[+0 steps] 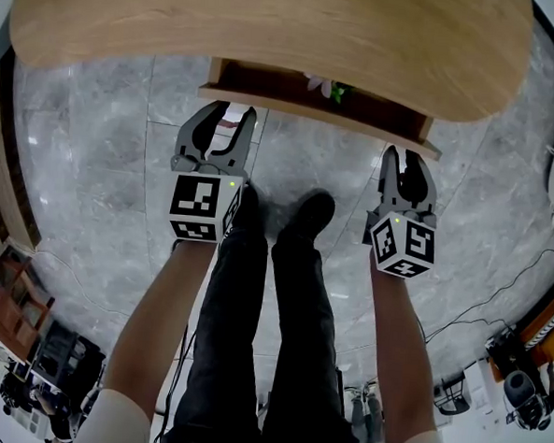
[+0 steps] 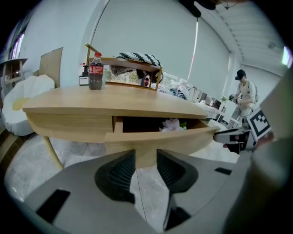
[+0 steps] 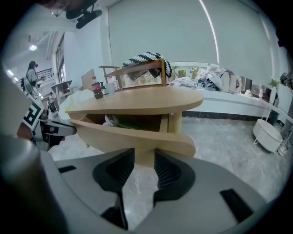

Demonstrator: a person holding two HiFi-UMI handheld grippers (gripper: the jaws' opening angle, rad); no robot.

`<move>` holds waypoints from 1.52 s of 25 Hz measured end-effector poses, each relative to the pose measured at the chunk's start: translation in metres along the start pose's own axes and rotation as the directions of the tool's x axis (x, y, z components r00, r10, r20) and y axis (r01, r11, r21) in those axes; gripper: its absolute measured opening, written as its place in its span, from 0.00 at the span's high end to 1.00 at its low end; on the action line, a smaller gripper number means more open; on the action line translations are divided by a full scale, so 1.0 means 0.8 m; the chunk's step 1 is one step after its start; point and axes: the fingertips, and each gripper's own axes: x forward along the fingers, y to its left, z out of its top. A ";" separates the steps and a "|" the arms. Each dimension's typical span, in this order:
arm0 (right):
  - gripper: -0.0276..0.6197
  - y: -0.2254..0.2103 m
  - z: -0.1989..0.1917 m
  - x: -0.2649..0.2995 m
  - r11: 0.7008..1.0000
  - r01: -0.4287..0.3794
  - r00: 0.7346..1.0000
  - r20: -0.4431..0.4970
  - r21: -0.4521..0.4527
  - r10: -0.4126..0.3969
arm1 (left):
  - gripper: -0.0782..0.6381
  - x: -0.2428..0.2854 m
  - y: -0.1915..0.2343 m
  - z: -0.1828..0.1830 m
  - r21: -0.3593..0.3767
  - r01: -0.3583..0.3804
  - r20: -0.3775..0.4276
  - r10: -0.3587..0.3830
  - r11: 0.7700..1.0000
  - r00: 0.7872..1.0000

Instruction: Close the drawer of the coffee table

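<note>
Drawer (image 1: 303,108) stands pulled out from under the coffee table (image 1: 270,28), its front running 10-to-4 in head view. It lies at 12 o'clock of both tools. Left gripper (image 1: 234,118) and right gripper (image 1: 402,160) have jaws apart and hold nothing. One sits just short of each end.
</note>
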 end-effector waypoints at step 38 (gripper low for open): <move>0.70 -0.022 0.063 0.074 0.977 0.049 0.985 0.171 -0.207 -0.013 | 0.67 0.071 0.025 0.065 0.163 -0.012 0.163 -0.015 0.987 0.986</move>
